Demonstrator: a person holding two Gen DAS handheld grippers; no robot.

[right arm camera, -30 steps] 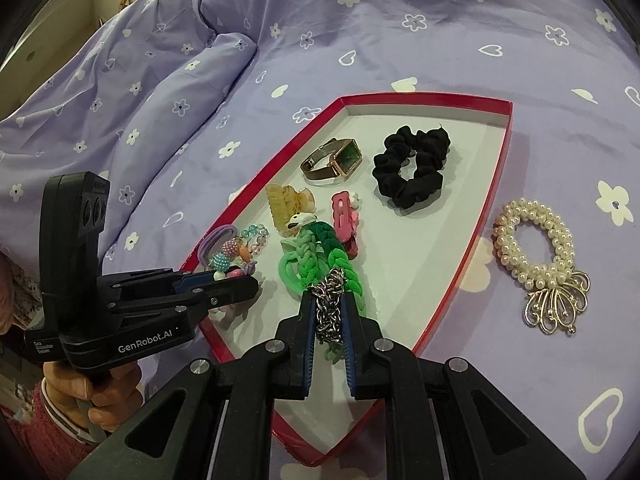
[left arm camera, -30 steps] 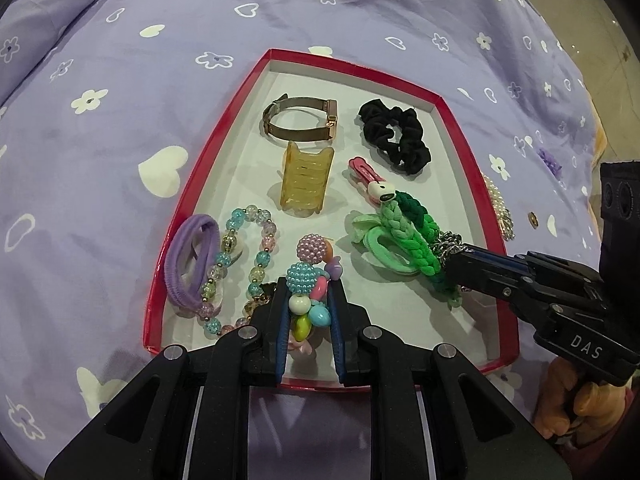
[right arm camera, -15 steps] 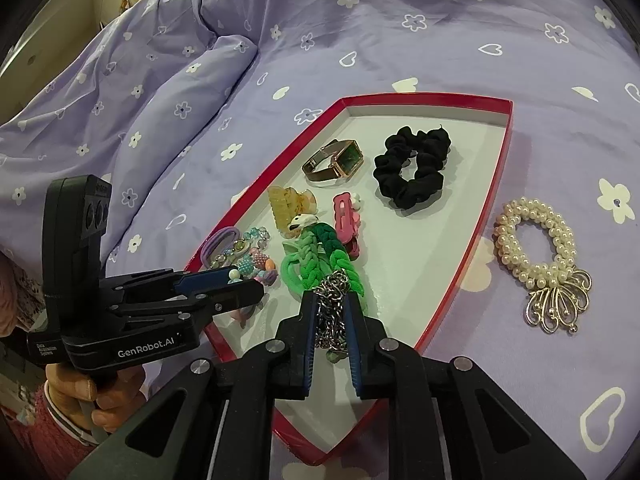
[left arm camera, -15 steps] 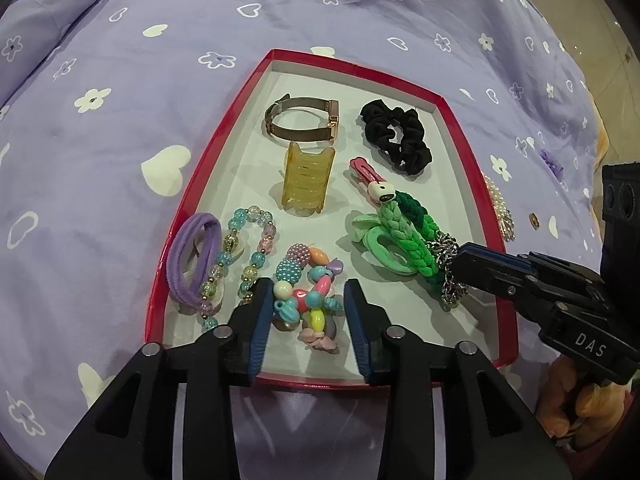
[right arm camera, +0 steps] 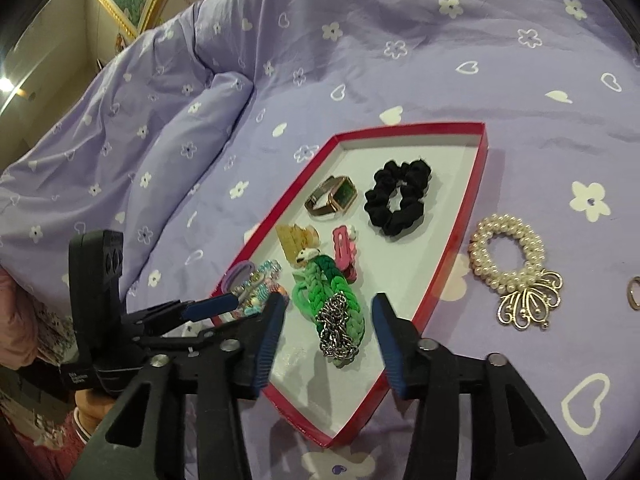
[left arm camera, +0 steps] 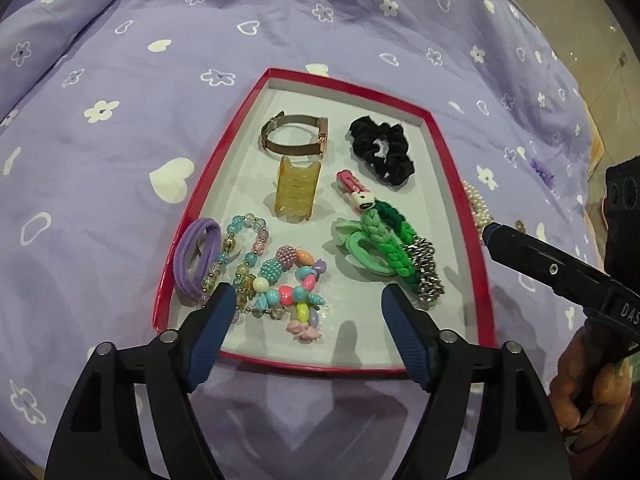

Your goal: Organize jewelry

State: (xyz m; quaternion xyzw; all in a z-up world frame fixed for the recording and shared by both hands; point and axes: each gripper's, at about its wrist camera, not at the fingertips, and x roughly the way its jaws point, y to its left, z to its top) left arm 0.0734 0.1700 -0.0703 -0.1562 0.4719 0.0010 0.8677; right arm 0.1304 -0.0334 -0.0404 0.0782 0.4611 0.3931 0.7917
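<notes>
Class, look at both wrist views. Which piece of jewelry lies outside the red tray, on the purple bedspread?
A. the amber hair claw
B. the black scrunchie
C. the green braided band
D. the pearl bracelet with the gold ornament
D: the pearl bracelet rests on the purple bedspread, beyond the red tray rim, while the other three lie inside the tray.

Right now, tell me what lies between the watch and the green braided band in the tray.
In the left wrist view, an amber hair claw lies between the watch and the green braided band.
</notes>
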